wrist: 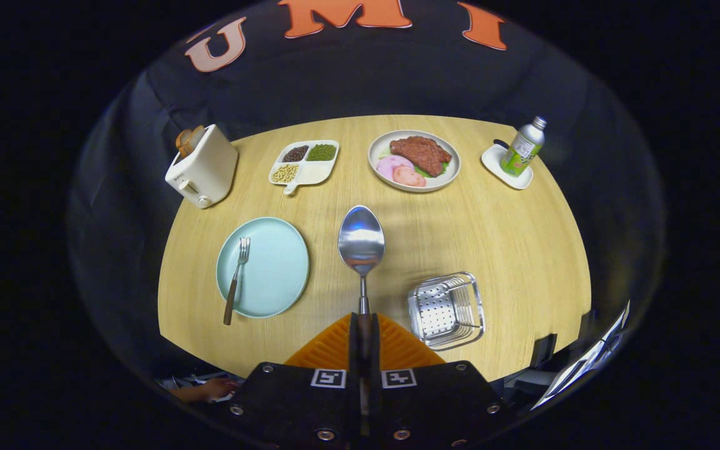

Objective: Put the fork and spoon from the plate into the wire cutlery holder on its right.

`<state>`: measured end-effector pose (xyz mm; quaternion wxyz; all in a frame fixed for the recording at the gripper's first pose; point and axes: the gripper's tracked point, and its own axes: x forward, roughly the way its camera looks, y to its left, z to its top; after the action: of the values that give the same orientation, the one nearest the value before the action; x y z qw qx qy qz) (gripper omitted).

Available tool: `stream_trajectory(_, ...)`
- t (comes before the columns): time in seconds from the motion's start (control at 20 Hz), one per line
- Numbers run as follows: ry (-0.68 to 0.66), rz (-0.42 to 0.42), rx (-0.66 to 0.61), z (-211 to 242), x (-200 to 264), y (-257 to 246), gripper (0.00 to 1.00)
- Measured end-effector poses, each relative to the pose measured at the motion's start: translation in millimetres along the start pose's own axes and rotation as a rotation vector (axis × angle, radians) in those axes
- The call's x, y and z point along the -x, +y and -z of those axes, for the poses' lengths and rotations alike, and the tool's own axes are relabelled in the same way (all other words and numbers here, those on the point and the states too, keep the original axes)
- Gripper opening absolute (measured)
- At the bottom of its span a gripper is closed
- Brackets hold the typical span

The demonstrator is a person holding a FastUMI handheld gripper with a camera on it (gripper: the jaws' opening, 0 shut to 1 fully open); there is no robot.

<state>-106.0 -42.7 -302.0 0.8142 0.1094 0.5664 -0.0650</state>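
The hand-held gripper (363,340) pinches the spoon (361,240) by its handle at centre frame, holder (447,309) lower right; a loose pinch could let it swing and miss.

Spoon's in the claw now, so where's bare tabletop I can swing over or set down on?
The claw is shut on the spoon. Bare wood lies between the mint plate and the wire cutlery holder, and wider still beyond the holder toward the bottle. The far row from the toaster to the bottle is crowded.
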Motion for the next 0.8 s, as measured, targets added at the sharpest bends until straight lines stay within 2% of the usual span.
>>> stream_trajectory(0.35, 0.045, 0.058, 0.005, 24, 4, -60, 0.06)
stream_trajectory(0.6, 0.144, 0.078, 0.057, 53, -8, -80, 0.06)
stream_trajectory(0.8, 0.162, 0.072, 0.021, 55, -14, -85, 0.08)
